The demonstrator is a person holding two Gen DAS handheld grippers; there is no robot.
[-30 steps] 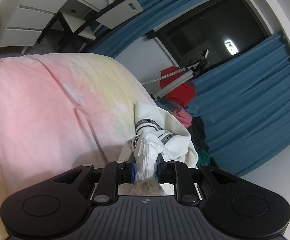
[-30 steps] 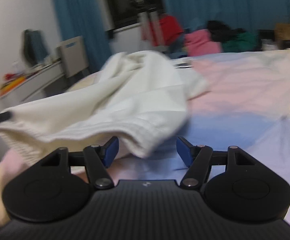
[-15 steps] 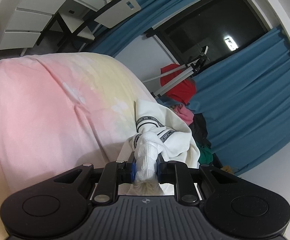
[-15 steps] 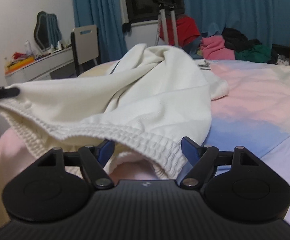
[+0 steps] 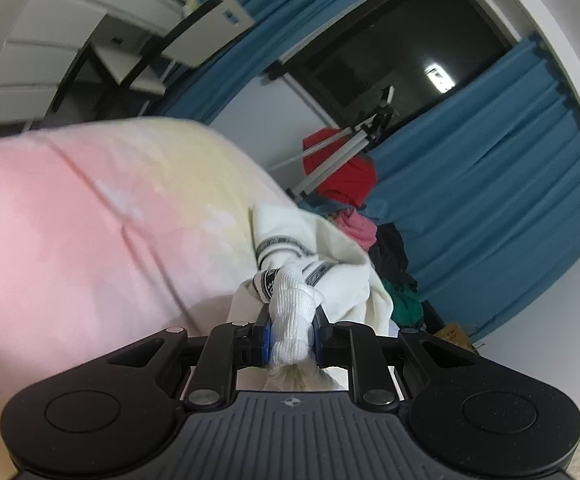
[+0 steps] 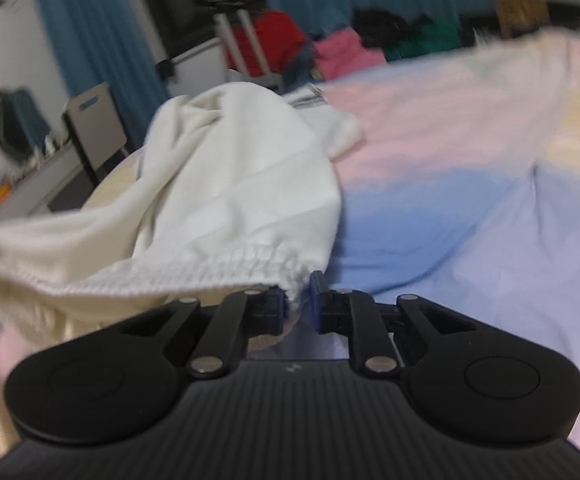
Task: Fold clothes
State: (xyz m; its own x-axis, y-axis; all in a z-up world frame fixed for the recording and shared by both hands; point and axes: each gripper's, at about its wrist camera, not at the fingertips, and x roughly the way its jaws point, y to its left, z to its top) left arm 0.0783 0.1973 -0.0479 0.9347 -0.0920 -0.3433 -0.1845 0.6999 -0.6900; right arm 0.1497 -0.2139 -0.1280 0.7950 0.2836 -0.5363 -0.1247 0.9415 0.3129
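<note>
A cream-white garment (image 6: 229,184) with a ribbed elastic hem lies bunched on the pastel bedspread (image 6: 470,200). My right gripper (image 6: 300,304) is shut on one end of that ribbed hem, which stretches away to the left. In the left wrist view my left gripper (image 5: 290,338) is shut on a bunched ribbed part of the same white garment (image 5: 330,264), whose black-and-white striped trim (image 5: 277,246) shows just beyond the fingers. The rest of the garment trails over the bed (image 5: 69,232).
Blue curtains (image 5: 470,200) and a dark window fill the back wall. A tripod (image 5: 342,156) with a red cloth stands near a heap of pink, black and green clothes (image 5: 386,256). A chair (image 5: 193,36) and white desk (image 5: 69,20) stand at the left.
My right gripper went from open to shut on the garment's ribbed hem, and its view swung right. The left gripper kept its hold and barely moved.
</note>
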